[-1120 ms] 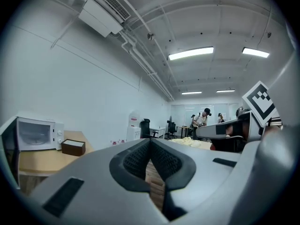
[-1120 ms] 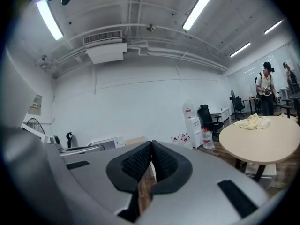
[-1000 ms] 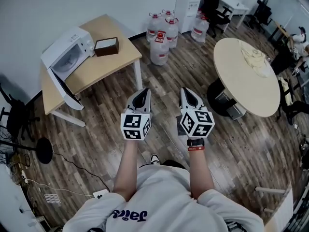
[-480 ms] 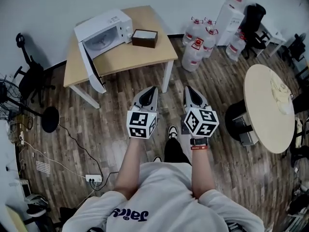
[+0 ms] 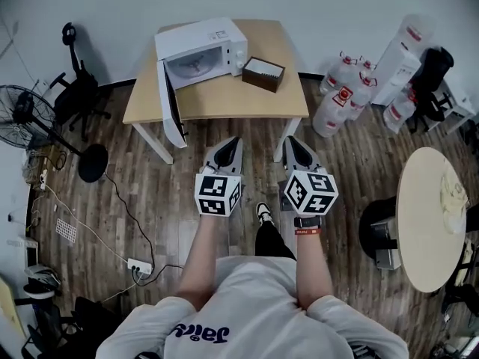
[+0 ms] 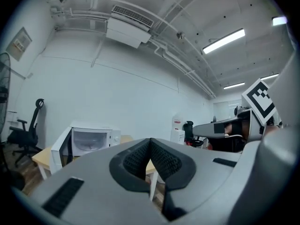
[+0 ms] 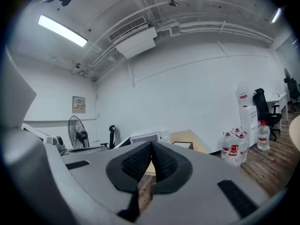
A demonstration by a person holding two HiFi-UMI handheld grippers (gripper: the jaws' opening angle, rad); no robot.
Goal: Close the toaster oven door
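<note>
Oven door (image 5: 171,114) is still wide open: side-hinged, it swings out from the oven's (image 5: 200,51) left front corner and sticks out past the table (image 5: 224,105) edge toward us. Left tongs (image 5: 230,145) are clenched, pads together, nothing between them. Right tongs (image 5: 293,145) are the same, empty. Both are held side by side close in front of the body, roughly level, touching nothing. The change in the last second is that the whole view swung round. The oven and table were far off to the left of the tongs and are now straight ahead. The door's free edge sits ahead-left of the left tongs, and the box (image 5: 263,73) is ahead between the two tips. The bottles (image 5: 340,103), which were straight ahead, are now off to the right of the right tongs. The round table (image 5: 423,215) is further right again, and the fan (image 5: 26,114) is far left. Both gripper views have the oven in frame beyond the jaw tips. My read is that the turn to face it is done but the approach isn't, with open floor (image 5: 150,200) between the tongs and the table and the door well out of reach. The next step is likely to walk in, get the left tongs onto the door's outer face and push it round to the oven front. Clenched jaws are fine for a push. Watch the table corner on the way in.
</note>
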